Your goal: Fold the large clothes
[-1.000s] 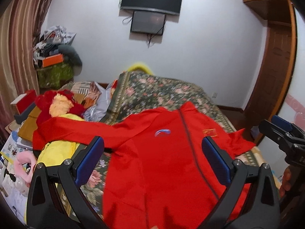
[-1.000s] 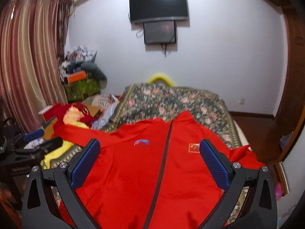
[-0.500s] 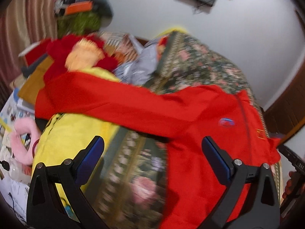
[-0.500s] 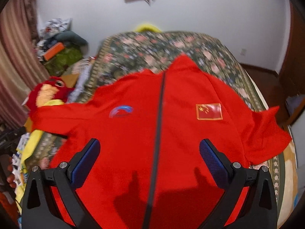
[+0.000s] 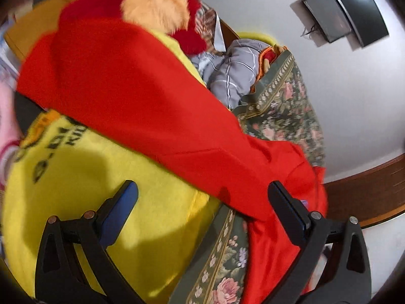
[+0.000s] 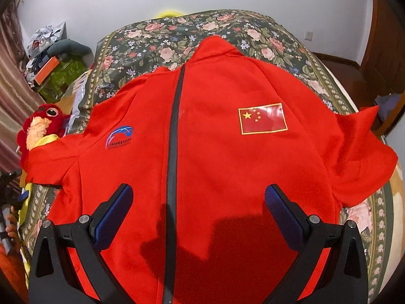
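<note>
A red zip jacket (image 6: pixel 215 152) lies front up, spread on the floral bed cover (image 6: pixel 152 40), with a dark zipper down its middle, a flag patch on one chest and a blue logo on the other. Its left sleeve (image 5: pixel 141 106) stretches out over a yellow cloth (image 5: pixel 76 190) beside the bed. My left gripper (image 5: pixel 202 202) is open and empty, just above the sleeve near the armpit. My right gripper (image 6: pixel 198 202) is open and empty, low over the jacket's lower front. The right sleeve (image 6: pixel 362 157) lies bent at the bed's right edge.
A red and orange plush toy (image 5: pixel 157 7) and a grey quilted bundle (image 5: pixel 233 73) sit left of the bed. Clutter (image 6: pixel 53 58) is piled in the far left corner. A wooden door (image 6: pixel 384 50) stands at the right. A TV (image 5: pixel 354 7) hangs on the white wall.
My left gripper has swung left and down toward the outstretched left sleeve. My right gripper has tilted down and come closer over the jacket's front. Both stayed open.
</note>
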A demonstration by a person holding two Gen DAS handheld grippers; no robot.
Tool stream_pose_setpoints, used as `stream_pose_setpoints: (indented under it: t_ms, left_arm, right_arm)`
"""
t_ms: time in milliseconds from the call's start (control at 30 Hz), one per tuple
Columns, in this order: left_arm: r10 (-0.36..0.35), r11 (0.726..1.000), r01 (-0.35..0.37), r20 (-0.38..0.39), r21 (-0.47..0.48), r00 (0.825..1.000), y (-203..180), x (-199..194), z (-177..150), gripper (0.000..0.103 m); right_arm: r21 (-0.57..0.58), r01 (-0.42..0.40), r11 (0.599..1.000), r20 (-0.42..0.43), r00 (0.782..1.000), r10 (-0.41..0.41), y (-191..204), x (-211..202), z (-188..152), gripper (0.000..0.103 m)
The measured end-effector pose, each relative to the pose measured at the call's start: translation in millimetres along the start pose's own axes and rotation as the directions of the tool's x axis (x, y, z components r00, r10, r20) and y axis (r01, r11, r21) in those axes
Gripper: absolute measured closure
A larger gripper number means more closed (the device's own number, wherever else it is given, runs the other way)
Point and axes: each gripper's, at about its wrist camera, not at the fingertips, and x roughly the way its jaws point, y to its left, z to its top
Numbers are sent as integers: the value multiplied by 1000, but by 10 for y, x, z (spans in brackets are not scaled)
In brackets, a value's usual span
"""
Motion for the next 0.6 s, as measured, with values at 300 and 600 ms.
stream_pose_setpoints:
  t_ms: [300, 600]
  left_arm:
    - [-52, 981, 78, 150, -176, 987, 293, -49, 426, 0]
    - [136, 952, -77, 184, -296, 973, 437, 1, 672, 51]
  right_arm:
    - [0, -23, 1000, -3, 1000, 23, 7, -9, 20, 0]
    - [12, -18, 1000, 55, 998, 17, -105, -260, 128, 0]
